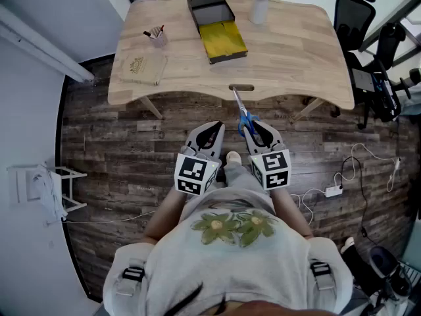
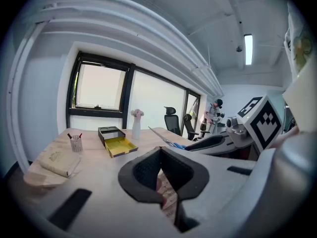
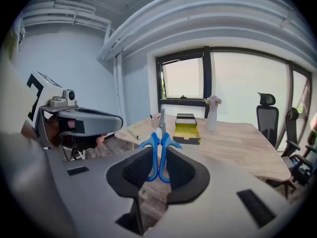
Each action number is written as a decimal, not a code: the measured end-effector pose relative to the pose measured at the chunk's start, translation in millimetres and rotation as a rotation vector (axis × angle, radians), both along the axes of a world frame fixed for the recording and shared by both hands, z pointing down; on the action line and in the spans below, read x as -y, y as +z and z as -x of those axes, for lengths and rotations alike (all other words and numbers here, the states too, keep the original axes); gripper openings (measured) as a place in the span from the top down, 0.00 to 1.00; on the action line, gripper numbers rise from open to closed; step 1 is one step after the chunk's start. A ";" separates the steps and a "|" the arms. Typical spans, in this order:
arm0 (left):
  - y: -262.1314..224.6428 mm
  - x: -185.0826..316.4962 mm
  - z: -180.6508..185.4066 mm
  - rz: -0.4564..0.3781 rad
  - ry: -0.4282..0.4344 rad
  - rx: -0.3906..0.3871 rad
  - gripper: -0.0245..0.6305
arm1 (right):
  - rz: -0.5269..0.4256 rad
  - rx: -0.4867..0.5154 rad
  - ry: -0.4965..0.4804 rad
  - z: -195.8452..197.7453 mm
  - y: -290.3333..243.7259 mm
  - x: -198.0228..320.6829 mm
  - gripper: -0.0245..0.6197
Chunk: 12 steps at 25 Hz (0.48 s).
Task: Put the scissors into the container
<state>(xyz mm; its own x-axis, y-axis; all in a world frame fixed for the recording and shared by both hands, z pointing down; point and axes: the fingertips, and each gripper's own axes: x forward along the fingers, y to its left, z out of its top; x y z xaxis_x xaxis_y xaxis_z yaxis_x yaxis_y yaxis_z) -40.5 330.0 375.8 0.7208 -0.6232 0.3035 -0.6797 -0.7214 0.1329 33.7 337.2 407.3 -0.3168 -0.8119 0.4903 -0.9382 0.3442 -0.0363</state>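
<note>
Right gripper view: scissors [image 3: 156, 142] are clamped by the right gripper [image 3: 159, 158], the left gripper [image 2: 161, 166] is seen closed and empty, and the container [image 3: 186, 128] is not yet reached.

Head view: above the person, aimed steeply down; light wooden surface [image 1: 289, 51] far off at frame top. The left gripper [image 1: 216, 128] view and right gripper [image 1: 255, 128] view: low, side by side, short of the surface's near edge, facing across it to the tall windows [image 3: 183, 86]; each catches the other gripper. All three share the surface, black-and-yellow open box [image 1: 217, 26], blue-handled scissors [image 3: 159, 148].
</note>
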 end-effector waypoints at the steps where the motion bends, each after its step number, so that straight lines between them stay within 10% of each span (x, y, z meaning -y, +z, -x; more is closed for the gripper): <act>1: -1.6 2.6 -3.3 -0.003 0.000 -0.002 0.96 | -0.001 0.000 0.000 -3.4 -0.8 3.2 0.83; 12: -5.2 43.8 -37.8 -0.007 -0.045 0.000 0.96 | 0.004 0.034 -0.028 -39.8 -0.2 38.9 0.83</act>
